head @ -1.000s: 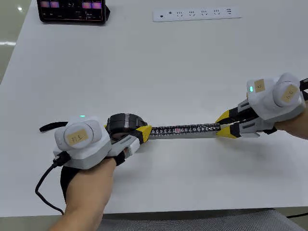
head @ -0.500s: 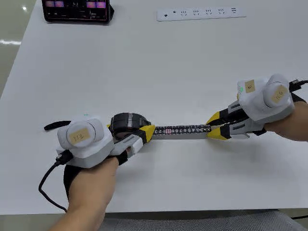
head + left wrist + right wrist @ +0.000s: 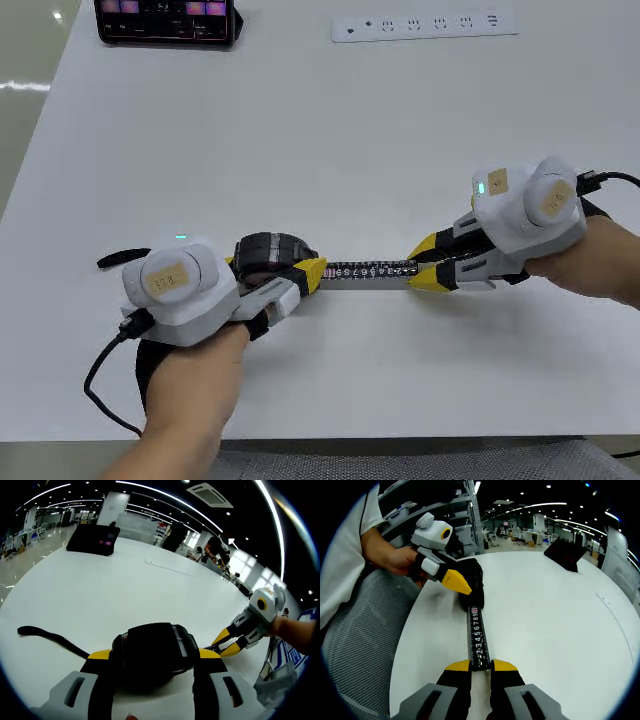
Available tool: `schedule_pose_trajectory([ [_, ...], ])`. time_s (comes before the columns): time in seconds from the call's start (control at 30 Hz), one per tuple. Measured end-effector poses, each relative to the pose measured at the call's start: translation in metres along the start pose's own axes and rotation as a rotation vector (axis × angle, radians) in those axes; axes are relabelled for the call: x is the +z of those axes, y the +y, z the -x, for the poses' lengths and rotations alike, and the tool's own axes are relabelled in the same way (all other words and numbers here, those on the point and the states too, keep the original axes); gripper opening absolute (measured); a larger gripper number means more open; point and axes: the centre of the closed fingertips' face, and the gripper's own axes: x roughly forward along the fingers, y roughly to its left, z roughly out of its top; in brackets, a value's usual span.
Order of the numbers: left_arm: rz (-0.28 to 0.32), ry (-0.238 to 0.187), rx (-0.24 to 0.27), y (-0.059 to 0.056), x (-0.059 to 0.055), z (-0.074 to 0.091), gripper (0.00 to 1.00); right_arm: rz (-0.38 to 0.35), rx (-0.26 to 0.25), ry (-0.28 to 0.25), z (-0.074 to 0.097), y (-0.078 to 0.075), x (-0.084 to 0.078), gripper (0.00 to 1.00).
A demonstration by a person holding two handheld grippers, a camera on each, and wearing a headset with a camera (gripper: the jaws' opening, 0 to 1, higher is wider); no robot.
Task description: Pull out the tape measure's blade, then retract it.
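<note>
The left gripper [image 3: 155, 656] is clamped on the black tape measure case [image 3: 265, 256], its jaws squeezing the case from both sides. The case's black strap [image 3: 50, 636] trails off to that gripper's left across the white table [image 3: 330, 130]. Straight ahead of those jaws the blade [image 3: 476, 635] runs out, numbers up and low over the table, and the right gripper [image 3: 418, 266] has its yellow-tipped jaws pinched tight on the blade's end, so from the right gripper the blade stretches directly forward to the case.
</note>
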Motion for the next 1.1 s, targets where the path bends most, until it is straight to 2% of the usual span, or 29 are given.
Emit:
schedule_pose_trajectory([
  [0.67, 0.001, 0.004, -0.004, 0.001, 0.0, 0.0, 0.59, -0.003, 0.016, -0.06, -0.036, 0.005, 0.031, 0.1],
  [1.1, -0.011, 0.002, -0.003, 0.001, -0.001, -0.001, 0.59, 0.005, 0.021, -0.085, -0.052, 0.006, 0.041, 0.11],
])
